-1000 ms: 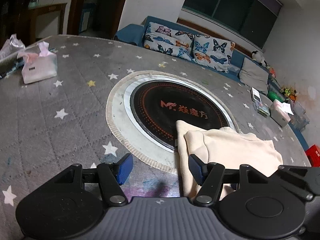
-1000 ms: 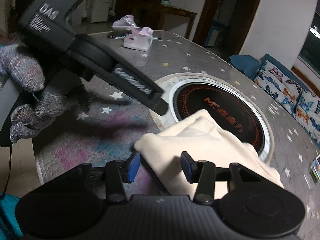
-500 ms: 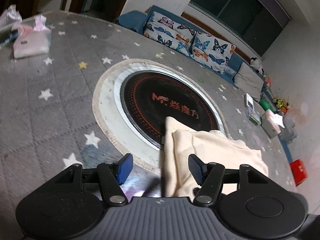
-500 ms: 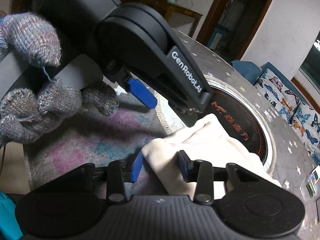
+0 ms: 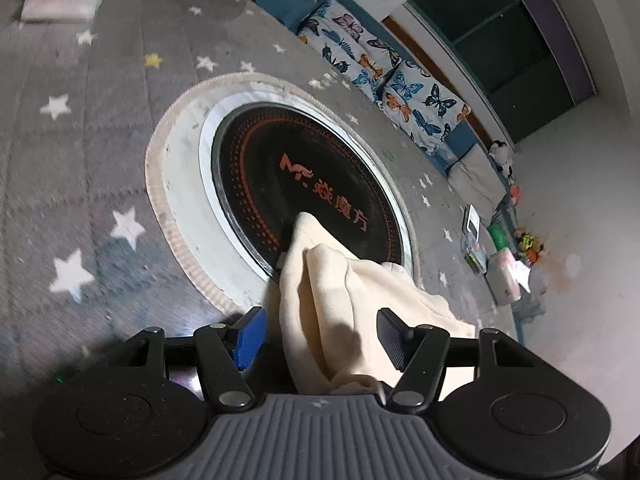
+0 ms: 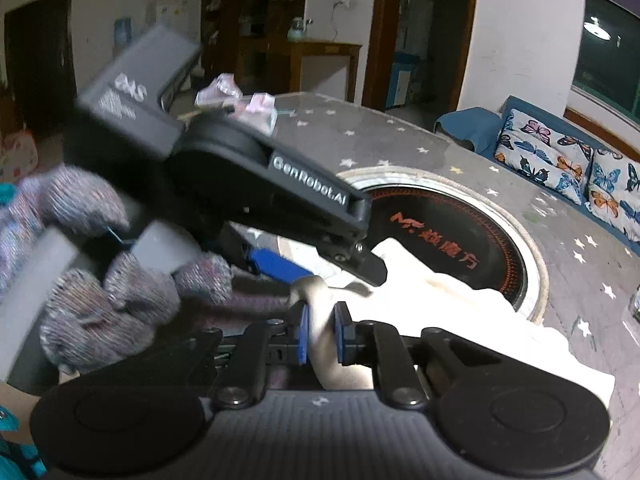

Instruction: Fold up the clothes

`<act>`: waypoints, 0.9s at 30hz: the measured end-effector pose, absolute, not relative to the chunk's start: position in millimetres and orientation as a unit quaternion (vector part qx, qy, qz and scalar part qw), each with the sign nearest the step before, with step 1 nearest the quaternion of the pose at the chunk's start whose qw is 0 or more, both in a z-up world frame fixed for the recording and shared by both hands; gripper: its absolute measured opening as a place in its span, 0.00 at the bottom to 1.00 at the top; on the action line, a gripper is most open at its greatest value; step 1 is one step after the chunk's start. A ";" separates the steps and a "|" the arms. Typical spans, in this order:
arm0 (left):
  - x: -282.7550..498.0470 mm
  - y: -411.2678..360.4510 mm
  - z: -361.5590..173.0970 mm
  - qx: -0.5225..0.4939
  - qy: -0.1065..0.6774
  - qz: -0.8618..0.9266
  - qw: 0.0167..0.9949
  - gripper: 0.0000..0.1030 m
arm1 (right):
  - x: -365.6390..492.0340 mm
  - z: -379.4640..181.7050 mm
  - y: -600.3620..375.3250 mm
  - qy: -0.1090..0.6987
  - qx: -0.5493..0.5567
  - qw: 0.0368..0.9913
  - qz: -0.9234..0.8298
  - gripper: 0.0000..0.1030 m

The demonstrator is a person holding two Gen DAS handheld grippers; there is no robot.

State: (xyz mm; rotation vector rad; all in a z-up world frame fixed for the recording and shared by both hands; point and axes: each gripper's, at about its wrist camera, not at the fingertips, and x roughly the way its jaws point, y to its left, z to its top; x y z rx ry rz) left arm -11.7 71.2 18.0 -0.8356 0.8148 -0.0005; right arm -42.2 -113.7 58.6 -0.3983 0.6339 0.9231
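A cream garment (image 5: 336, 300) lies bunched on the grey star-patterned table, partly over the black round cooktop (image 5: 304, 184). My left gripper (image 5: 320, 336) is open, its jaws on either side of a raised fold of the garment. My right gripper (image 6: 320, 334) is shut on a pinched edge of the same cream garment (image 6: 440, 300). The left gripper (image 6: 320, 264) also shows in the right wrist view, held by a gloved hand, just above the right gripper and over the garment.
A pink tissue pack (image 5: 60, 4) lies at the far left of the table. A sofa with butterfly cushions (image 5: 384, 72) stands behind the table. Small boxes and a tissue pack (image 5: 504, 276) sit near the right table edge.
The right gripper has closed on the garment's edge and lifted it. The left gripper has moved forward and tilted, so the raised fold now lies between its open jaws.
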 end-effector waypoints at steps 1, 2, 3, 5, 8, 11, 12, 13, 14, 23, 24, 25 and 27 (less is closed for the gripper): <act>-10.6 71.1 17.1 -0.400 0.385 0.000 0.832 0.63 | -40.8 60.5 -117.1 0.298 -0.181 0.830 0.436 0.11; -9.5 71.0 16.4 -0.406 0.384 0.000 0.829 0.62 | -40.0 62.6 -120.0 0.296 -0.177 0.831 0.436 0.11; -8.4 70.9 15.7 -0.412 0.383 0.000 0.827 0.61 | -39.5 63.7 -122.6 0.296 -0.172 0.832 0.437 0.11; -5.5 71.1 13.8 -0.426 0.381 0.000 0.821 0.61 | -38.0 64.8 -126.4 0.295 -0.165 0.832 0.439 0.11; -0.3 69.8 7.5 -0.450 0.382 -0.009 0.807 0.54 | -36.7 64.6 -129.7 0.294 -0.158 0.833 0.442 0.11; 3.2 68.0 -0.2 -0.469 0.384 -0.012 0.795 0.42 | -35.4 64.3 -133.0 0.292 -0.151 0.833 0.445 0.11; 3.9 67.6 -2.6 -0.474 0.384 -0.012 0.792 0.36 | -34.9 63.4 -133.7 0.293 -0.151 0.832 0.446 0.11; 4.4 67.7 -4.7 -0.478 0.385 -0.011 0.790 0.32 | -34.5 62.5 -134.5 0.294 -0.150 0.831 0.447 0.11; 4.8 67.9 -6.6 -0.480 0.385 -0.010 0.788 0.23 | -33.8 61.9 -134.8 0.295 -0.150 0.830 0.448 0.11; 4.6 66.2 -3.4 -0.462 0.377 -0.012 0.802 0.14 | -33.1 65.4 -164.3 0.303 -0.132 0.846 0.419 0.23; 4.5 65.7 -2.7 -0.459 0.377 -0.012 0.805 0.14 | -33.1 66.0 -168.0 0.304 -0.130 0.848 0.415 0.23; 4.3 65.4 -2.2 -0.455 0.377 -0.011 0.807 0.14 | -33.1 66.5 -171.6 0.304 -0.128 0.850 0.411 0.23; 4.9 64.2 -1.5 -0.449 0.378 -0.010 0.810 0.14 | -27.5 66.3 -187.0 0.307 -0.125 0.862 0.383 0.23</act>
